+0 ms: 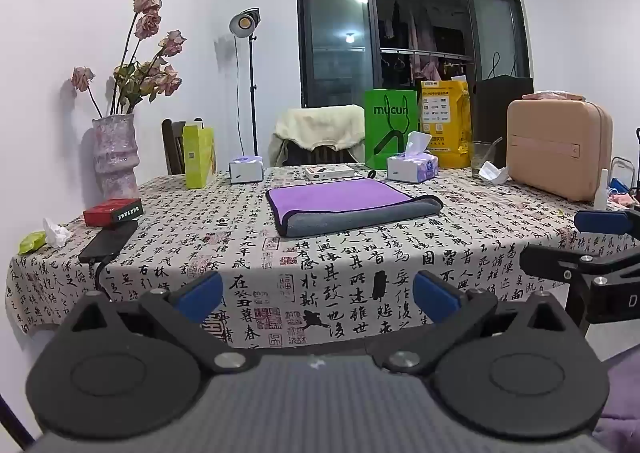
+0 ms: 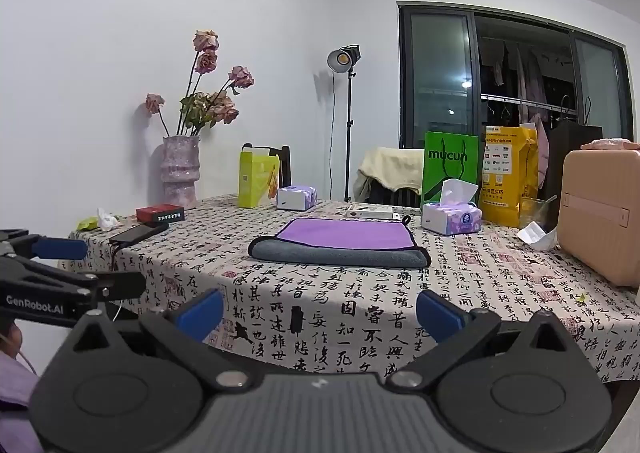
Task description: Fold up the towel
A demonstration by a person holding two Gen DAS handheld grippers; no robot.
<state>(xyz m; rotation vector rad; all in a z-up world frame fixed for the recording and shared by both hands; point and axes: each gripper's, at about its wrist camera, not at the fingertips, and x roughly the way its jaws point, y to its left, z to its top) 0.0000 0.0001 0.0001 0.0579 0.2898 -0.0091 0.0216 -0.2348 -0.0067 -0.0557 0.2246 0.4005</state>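
One table point(image 1: 460, 253) under a calligraphy cloth fills both views; mid-table lies the towel point(image 1: 348, 205), purple face up with a grey flap doubled along its near edge, probably mid-fold. Left gripper point(image 1: 318, 293) and right gripper point(image 2: 320, 313) hover short of the near edge, fingers spread, holding nothing, seemingly ready to reach.

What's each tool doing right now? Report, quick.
Left tool: open, holding nothing, short of the towel.
Right tool: open, holding nothing.
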